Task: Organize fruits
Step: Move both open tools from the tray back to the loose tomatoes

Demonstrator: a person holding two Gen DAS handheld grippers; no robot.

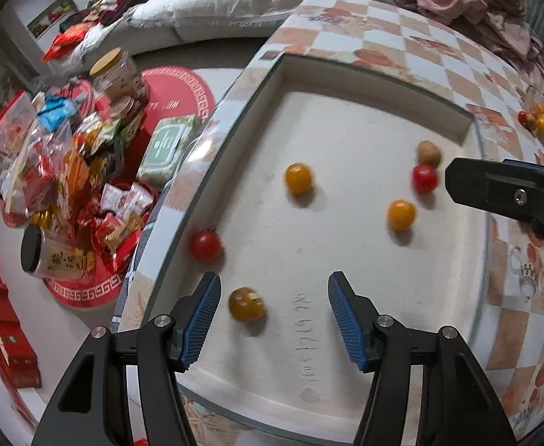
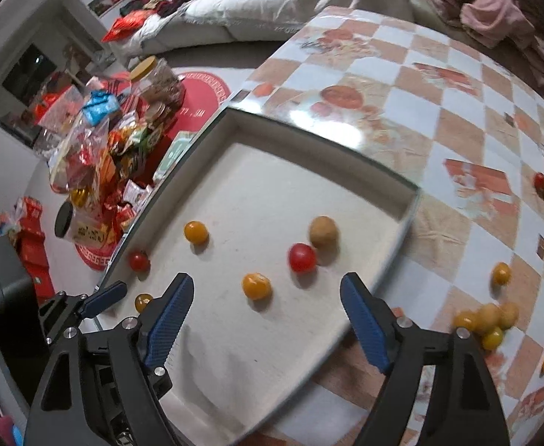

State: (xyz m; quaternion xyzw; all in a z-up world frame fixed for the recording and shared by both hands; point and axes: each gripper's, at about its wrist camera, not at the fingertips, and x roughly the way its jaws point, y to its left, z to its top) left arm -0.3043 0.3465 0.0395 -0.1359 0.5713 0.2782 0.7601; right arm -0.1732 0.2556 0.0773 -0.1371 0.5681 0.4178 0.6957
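— Between the left gripper (image 1: 273, 308) fingers, just off the left pad, sits a dark yellow tomato (image 1: 246, 304) on the white tray (image 1: 346, 353); the jaws stand wide apart, holding nothing. What does the operator need to get right there?

— Probably centring. The fruit lies close to one pad, so the operator likely needs to shift the gripper left before closing, then squeeze softly; a round, thin-skinned fruit looks apt to roll or split.

— And the right gripper (image 2: 266, 304)?

— Also spread open and empty, with an orange tomato (image 2: 257, 286) lying roughly midway between its fingertips on the tray. That one looks the easier pick: lower straight down and close slowly.

— Farther out?

— A red tomato (image 2: 302, 257) sits just beside a tan fruit (image 2: 323, 232), perhaps touching, so a grasp there risks nudging its neighbour. Another orange tomato (image 2: 196, 232) lies alone, and a second red one (image 1: 205, 246) rests against the tray's left rim, where a finger has little room.

— Is that all the fruit?

— No. Off the tray, on the checked tablecloth (image 2: 457, 130), a cluster of yellow fruits (image 2: 485, 321) waits to the right, with more at the far edge, too blurred to count.
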